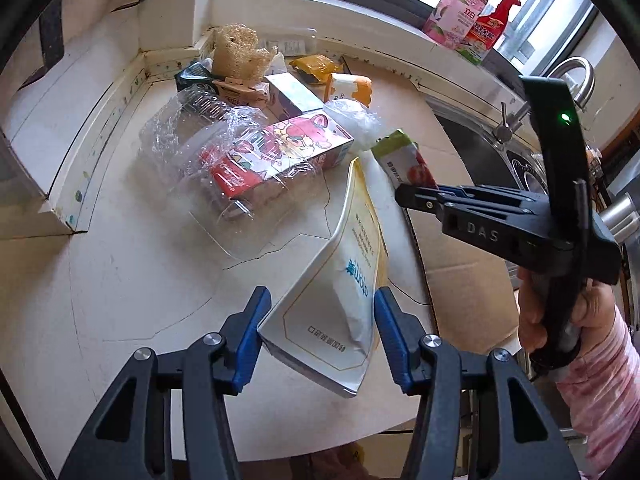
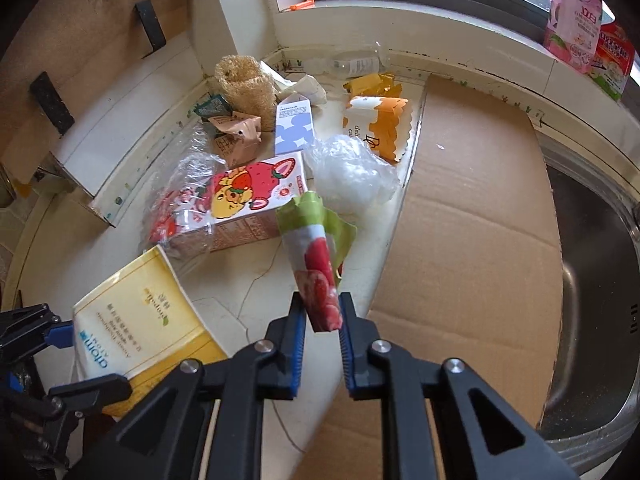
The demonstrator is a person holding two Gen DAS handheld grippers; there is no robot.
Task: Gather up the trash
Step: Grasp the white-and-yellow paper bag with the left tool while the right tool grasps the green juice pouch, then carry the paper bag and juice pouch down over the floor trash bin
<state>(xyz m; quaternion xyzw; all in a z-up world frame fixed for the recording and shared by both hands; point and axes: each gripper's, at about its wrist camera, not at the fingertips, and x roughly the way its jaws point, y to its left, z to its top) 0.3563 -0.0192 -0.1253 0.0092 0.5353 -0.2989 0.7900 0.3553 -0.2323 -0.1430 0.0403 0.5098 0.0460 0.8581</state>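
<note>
My left gripper (image 1: 320, 316) is shut on a white and yellow pouch (image 1: 340, 280), held above the counter; the pouch also shows in the right wrist view (image 2: 140, 320). My right gripper (image 2: 323, 320) is shut on a green and red strawberry wrapper (image 2: 316, 252), lifted off the counter; the wrapper also shows in the left wrist view (image 1: 404, 160). A pile of trash lies behind: a strawberry carton (image 2: 248, 196) under clear plastic packaging (image 1: 192, 148), a blue and white carton (image 2: 294, 128), an orange and white wrapper (image 2: 378, 124), and a crumpled clear bag (image 2: 352, 172).
A loofah (image 2: 244, 84) and small crumpled packets sit in the back corner. Flat cardboard (image 2: 472, 216) covers the counter to the right, beside a steel sink (image 2: 592, 280) with a faucet (image 1: 576, 76). Detergent pouches (image 1: 460, 12) stand on the windowsill.
</note>
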